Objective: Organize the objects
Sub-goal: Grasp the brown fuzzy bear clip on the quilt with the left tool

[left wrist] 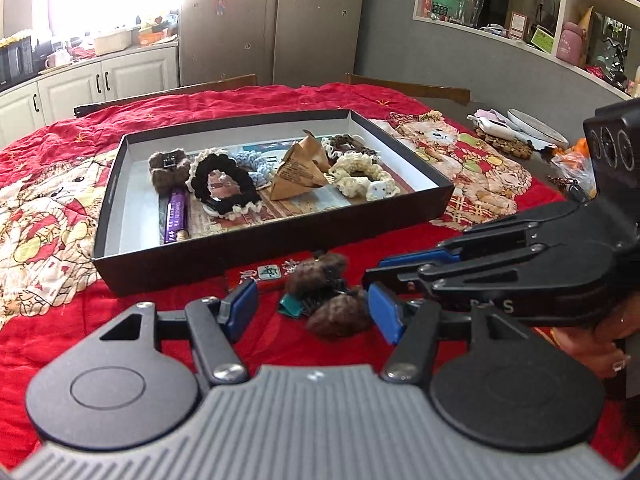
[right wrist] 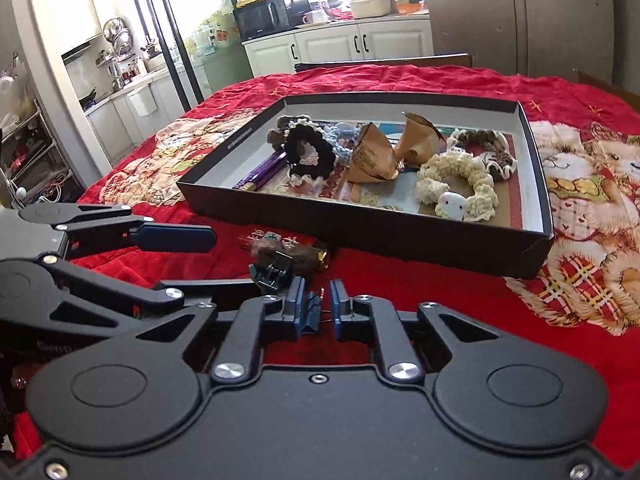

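A black shallow box (left wrist: 276, 240) (right wrist: 360, 232) on the red quilt holds scrunchies, a purple tube (left wrist: 176, 214) and a brown paper packet (left wrist: 300, 172). In front of it lie a brown furry hair clip (left wrist: 328, 300) (right wrist: 280, 264), a teal binder clip (left wrist: 294, 309) and a mahjong tile (left wrist: 269, 271). My left gripper (left wrist: 312, 312) is open, its blue pads on either side of the furry clip. My right gripper (right wrist: 317, 308) is nearly shut around a small dark clip (right wrist: 312, 314); it comes in from the right in the left wrist view (left wrist: 374, 280).
Red quilt with bear prints (left wrist: 60, 208) covers the table. A plate, coaster and orange bags (left wrist: 536, 132) sit at the far right. Wooden chair backs (left wrist: 408, 88) stand behind the table. Kitchen cabinets (right wrist: 360, 44) lie beyond.
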Action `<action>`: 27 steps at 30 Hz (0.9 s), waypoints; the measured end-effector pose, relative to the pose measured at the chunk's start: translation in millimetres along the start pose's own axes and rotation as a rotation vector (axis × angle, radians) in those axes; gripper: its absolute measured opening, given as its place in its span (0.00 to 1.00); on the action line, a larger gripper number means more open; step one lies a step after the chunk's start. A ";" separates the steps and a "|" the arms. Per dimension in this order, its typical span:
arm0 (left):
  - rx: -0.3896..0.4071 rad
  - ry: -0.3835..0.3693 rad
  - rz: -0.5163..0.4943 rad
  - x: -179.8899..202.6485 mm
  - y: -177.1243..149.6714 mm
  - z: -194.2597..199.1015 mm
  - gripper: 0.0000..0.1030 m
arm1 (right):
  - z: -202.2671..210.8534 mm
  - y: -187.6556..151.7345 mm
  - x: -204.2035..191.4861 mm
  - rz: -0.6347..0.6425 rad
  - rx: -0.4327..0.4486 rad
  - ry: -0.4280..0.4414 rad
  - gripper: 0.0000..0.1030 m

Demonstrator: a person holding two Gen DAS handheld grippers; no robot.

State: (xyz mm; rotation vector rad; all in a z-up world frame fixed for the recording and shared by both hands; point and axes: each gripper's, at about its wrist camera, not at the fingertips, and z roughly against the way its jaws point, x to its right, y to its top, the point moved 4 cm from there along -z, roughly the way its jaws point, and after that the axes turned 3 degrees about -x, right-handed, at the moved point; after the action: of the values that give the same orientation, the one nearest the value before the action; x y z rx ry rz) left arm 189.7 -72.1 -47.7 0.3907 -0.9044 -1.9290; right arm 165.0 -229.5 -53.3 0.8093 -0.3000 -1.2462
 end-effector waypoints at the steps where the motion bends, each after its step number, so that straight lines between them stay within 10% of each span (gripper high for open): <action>1: -0.001 -0.001 0.001 0.6 -0.2 -0.9 0.71 | -0.3 0.0 1.2 -0.004 0.003 -0.004 0.13; 10: -0.014 -0.006 0.011 3.2 -1.2 -8.6 0.69 | -2.9 -1.9 4.7 -0.020 -0.006 0.016 0.05; 17: -0.019 -0.013 0.003 13.9 0.9 -16.9 0.48 | 19.2 -4.2 5.8 0.019 0.027 -0.040 0.02; 23: -0.014 0.028 -0.001 18.2 0.7 -25.9 0.57 | 26.9 -6.5 13.2 0.012 0.033 -0.051 0.02; 27: -0.016 0.055 -0.006 18.5 0.0 -30.2 0.42 | 28.1 -7.4 14.4 0.012 0.036 -0.045 0.02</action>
State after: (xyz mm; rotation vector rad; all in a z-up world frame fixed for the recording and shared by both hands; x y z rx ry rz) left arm 198.3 -100.9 -66.3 0.4360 -0.8525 -1.9207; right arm 147.2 -254.1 -42.0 0.8104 -0.3645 -1.2515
